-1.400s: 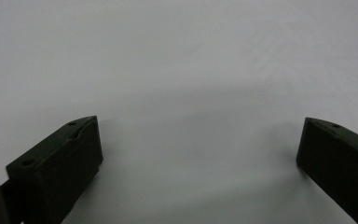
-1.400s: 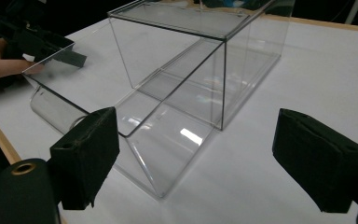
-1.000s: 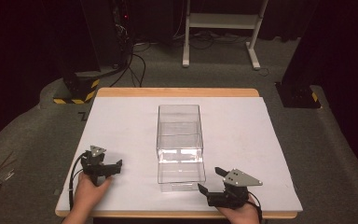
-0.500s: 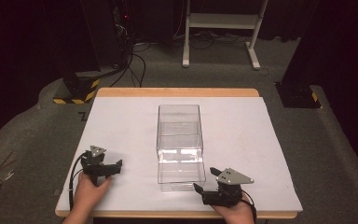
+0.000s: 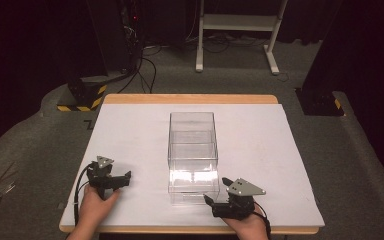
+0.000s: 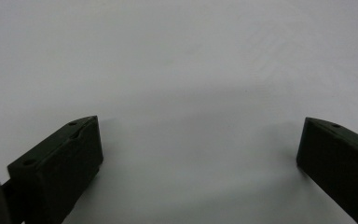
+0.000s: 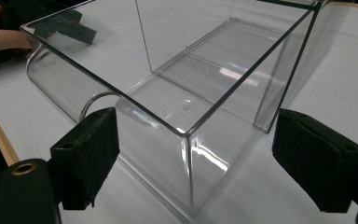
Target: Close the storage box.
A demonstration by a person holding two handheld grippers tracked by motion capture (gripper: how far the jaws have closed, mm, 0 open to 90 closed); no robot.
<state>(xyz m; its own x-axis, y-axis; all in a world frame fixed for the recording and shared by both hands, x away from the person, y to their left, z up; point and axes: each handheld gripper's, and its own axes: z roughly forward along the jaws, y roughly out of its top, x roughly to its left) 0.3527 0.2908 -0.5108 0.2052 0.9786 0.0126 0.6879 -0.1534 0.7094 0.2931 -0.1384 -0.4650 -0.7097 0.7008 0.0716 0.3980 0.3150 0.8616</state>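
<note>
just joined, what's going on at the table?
A person holds a gripper in each hand at a white-covered table. The right gripper, jaws open, points at the near corner of a clear plastic box in the middle, not yet gripping it. The left gripper rests open over bare table, off to the box's left.

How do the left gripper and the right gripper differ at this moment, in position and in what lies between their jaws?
The right gripper sits at the near corner of the clear box, and that corner stands between its open jaws, untouched. The left gripper rests farther from the box, off to its side, and its open jaws frame bare white table cover. The right gripper lies nearer the table's front edge than the left. Both are black, hand-held and open.
</note>
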